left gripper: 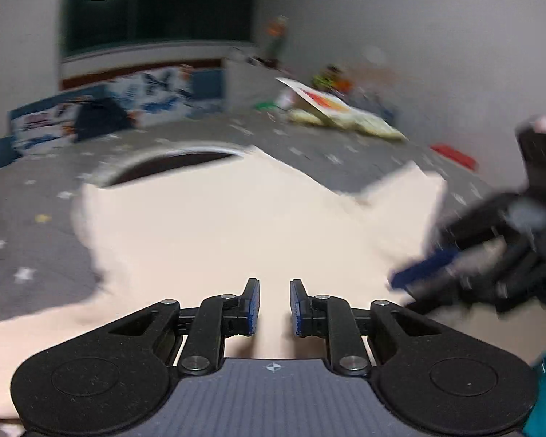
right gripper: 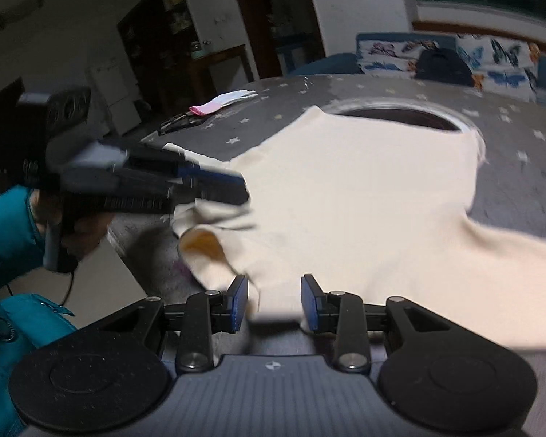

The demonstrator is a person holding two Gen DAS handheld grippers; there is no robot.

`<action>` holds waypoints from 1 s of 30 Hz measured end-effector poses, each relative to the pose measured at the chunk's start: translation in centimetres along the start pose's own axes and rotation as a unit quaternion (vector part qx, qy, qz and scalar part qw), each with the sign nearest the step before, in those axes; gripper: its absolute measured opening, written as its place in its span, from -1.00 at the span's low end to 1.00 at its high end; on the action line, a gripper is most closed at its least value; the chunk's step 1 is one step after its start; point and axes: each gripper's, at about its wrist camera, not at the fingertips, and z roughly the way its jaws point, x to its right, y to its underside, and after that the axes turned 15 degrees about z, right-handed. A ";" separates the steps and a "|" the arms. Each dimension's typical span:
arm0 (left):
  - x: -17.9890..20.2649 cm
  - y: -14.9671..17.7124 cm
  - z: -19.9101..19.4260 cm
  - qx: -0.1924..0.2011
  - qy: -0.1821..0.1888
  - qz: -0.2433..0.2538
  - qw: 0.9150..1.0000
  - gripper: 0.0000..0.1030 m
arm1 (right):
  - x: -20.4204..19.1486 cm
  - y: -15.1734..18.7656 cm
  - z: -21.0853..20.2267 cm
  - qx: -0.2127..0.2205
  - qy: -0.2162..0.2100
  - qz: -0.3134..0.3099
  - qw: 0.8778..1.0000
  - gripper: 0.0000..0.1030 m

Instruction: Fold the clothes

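Observation:
A cream garment (left gripper: 218,225) lies spread on a grey star-patterned cloth (left gripper: 25,255); it also shows in the right wrist view (right gripper: 364,196). My left gripper (left gripper: 275,306) is open, its jaws apart just above the garment's near part. In the right wrist view it (right gripper: 236,189) reaches in from the left at a rumpled corner of the garment (right gripper: 207,240). My right gripper (right gripper: 275,300) is open over the garment's near edge. In the left wrist view it (left gripper: 411,276) comes in blurred from the right beside a raised sleeve (left gripper: 404,200).
A round opening (right gripper: 396,116) in the grey cloth lies just beyond the garment. A pink and white folded item (right gripper: 222,103) and a dark object (right gripper: 178,122) lie far left. Boxes and clutter (left gripper: 338,109) sit at the far right; a butterfly-print cushion (right gripper: 491,58) behind.

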 end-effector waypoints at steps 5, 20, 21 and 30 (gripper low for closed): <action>1.7 0.8 0.6 -0.015 0.012 0.027 0.999 -0.61 | 3.0 -0.6 -2.8 0.064 0.037 0.055 0.996 -0.37; 0.7 -3.1 0.1 0.037 0.039 0.040 0.998 -0.57 | 16.5 -0.5 -8.8 0.219 0.383 0.204 0.874 -0.23; 0.9 -3.4 0.6 0.035 0.041 0.039 0.998 -0.57 | 16.8 -0.5 -8.5 0.218 0.382 0.209 0.873 -0.23; 3.3 -4.5 4.1 0.013 0.076 0.042 0.996 -0.56 | 17.2 -0.6 -8.3 0.236 0.354 0.233 0.875 -0.82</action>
